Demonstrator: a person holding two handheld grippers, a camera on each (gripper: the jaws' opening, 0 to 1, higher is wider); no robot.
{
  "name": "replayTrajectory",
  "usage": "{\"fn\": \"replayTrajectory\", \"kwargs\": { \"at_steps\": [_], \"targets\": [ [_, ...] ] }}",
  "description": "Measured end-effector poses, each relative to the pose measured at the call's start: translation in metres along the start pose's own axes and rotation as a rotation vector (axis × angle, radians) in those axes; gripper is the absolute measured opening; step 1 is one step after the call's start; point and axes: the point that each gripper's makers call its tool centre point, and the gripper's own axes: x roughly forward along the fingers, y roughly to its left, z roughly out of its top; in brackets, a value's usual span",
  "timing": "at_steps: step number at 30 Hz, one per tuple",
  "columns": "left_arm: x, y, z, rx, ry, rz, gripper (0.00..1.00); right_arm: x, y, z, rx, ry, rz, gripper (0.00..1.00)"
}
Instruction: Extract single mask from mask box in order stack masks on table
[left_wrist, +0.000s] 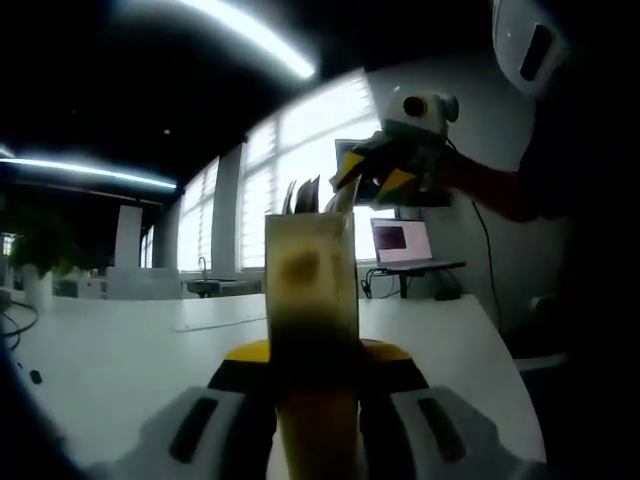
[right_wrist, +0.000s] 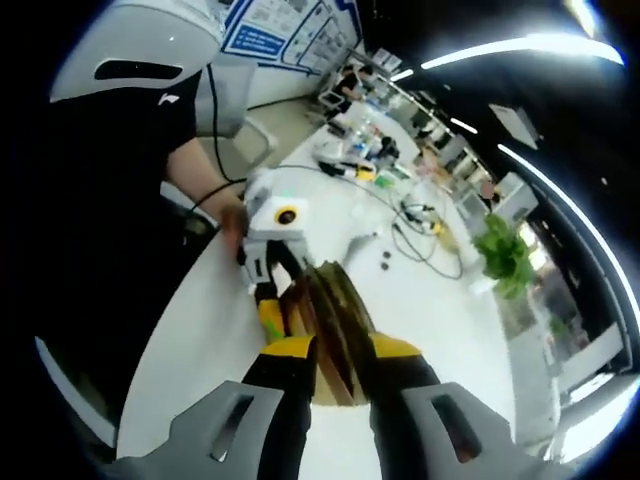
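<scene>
Left gripper view: left tool (left_wrist: 318, 400) clamped on the mask box (left_wrist: 312, 290), held upright above the white surface (left_wrist: 130, 360), while the right tool (left_wrist: 385, 170) reaches in at the masks (left_wrist: 305, 195) poking out the top (laptop (left_wrist: 402, 243) behind)

Right gripper view: right tool (right_wrist: 335, 380) closed on the mask box (right_wrist: 330, 320), left tool (right_wrist: 272, 262) just beyond

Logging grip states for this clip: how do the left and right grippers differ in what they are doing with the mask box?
The left gripper clamps the mask box low on its body, holding it upright. The right gripper comes in at the box's open top, where mask edges stick up; whether it grips one is unclear. Both have yellow-tipped jaws and hover over the white table.
</scene>
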Motion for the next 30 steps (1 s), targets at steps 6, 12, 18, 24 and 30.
{"fn": "replayTrajectory", "kwargs": {
  "at_steps": [6, 12, 18, 24, 30],
  "targets": [
    [0.000, 0.000, -0.001, -0.006, 0.002, -0.004, 0.33, 0.008, 0.002, 0.000, -0.037, 0.017, 0.027, 0.14],
    [0.000, 0.000, -0.001, -0.008, 0.004, -0.005, 0.33, 0.013, 0.003, -0.001, -0.040, 0.020, 0.040, 0.11],
    [0.000, 0.000, -0.001, -0.014, 0.004, -0.008, 0.33, 0.016, 0.002, -0.003, -0.056, 0.035, 0.045, 0.09],
    [0.000, 0.000, -0.001, -0.015, 0.005, -0.008, 0.33, 0.015, 0.003, -0.001, -0.079, 0.040, 0.053, 0.08],
    [0.000, -0.001, -0.001, -0.014, 0.005, -0.009, 0.33, 0.018, 0.005, -0.003, -0.107, 0.045, 0.056, 0.06]
  ]
}}
